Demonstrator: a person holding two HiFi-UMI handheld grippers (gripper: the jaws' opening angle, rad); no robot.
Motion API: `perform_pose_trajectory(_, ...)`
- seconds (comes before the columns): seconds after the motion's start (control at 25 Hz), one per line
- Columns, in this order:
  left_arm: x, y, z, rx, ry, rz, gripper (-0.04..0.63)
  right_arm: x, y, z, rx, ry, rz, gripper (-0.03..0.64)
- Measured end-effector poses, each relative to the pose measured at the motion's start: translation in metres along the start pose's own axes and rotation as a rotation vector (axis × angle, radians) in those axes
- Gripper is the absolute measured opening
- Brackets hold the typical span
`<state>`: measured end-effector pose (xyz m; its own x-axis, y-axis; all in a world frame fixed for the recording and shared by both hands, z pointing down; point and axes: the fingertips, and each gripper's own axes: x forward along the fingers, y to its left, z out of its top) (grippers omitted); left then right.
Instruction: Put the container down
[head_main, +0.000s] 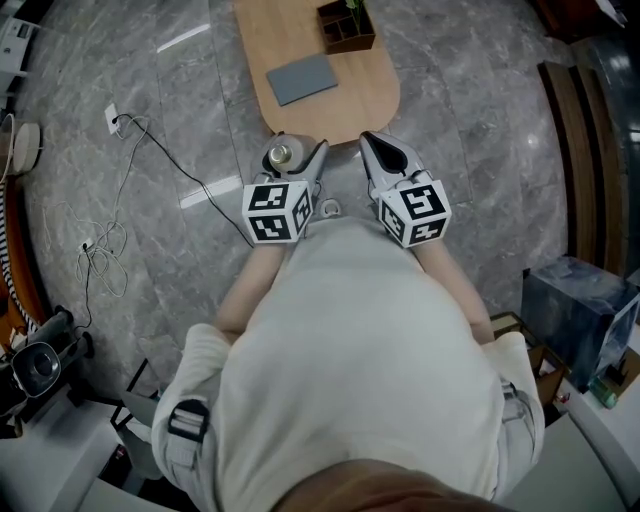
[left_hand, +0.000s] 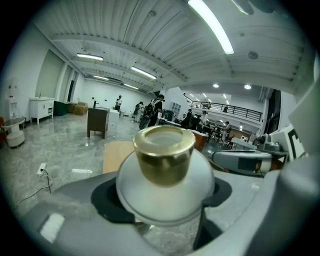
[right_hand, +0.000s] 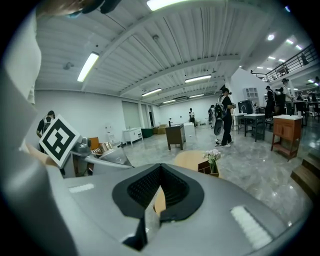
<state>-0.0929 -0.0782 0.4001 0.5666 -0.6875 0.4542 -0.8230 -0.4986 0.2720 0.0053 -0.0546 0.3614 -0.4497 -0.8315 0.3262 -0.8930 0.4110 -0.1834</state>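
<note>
1. Your left claw (head_main: 297, 166) grasps the gold-lidded jar (left_hand: 164, 170), lid up.
2. The desk (head_main: 345, 98) lies just ahead of that claw and lower.
3. Your right claw (right_hand: 156, 199) is clenched, empty, alongside.

Gold-capped frosted white container (left_hand: 165, 192), upright, clamped in left hand-held gripper (head_main: 298, 160).

The right claw (right_hand: 159, 192) has its black-padded jaws drawn together on nothing, with only a thin slit between them, and past them a pale wooden desk (right_hand: 186, 160) carries a dark box of flowers (right_hand: 210, 167) above a glossy grey floor (right_hand: 250, 165), with a person (right_hand: 225, 117) standing farther back.
</note>
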Motion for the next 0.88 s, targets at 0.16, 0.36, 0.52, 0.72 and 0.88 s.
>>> perform_pose_trajectory(0.16,0.009,0.01,0.0,-0.008,0.016,-0.007,0.35,0.012,-0.004,-0.002,0.022,0.018,-0.011,0.002)
perform_pose_trajectory(0.36,0.016,0.018,-0.006,-0.026,0.044,-0.006,0.35,0.017,-0.009,-0.006,0.038,0.046,-0.017,0.002)
perform_pose_trajectory(0.52,0.025,0.022,-0.015,-0.038,0.066,0.006,0.35,0.022,-0.018,-0.013,0.06,0.064,-0.012,0.002)
perform_pose_trajectory(0.72,0.044,0.028,-0.024,-0.05,0.085,0.04,0.35,0.035,-0.031,-0.023,0.063,0.103,0.02,0.002)
perform_pose_trajectory(0.88,0.067,0.032,-0.031,-0.058,0.098,0.064,0.35,0.05,-0.047,-0.033,0.074,0.142,0.042,0.002)
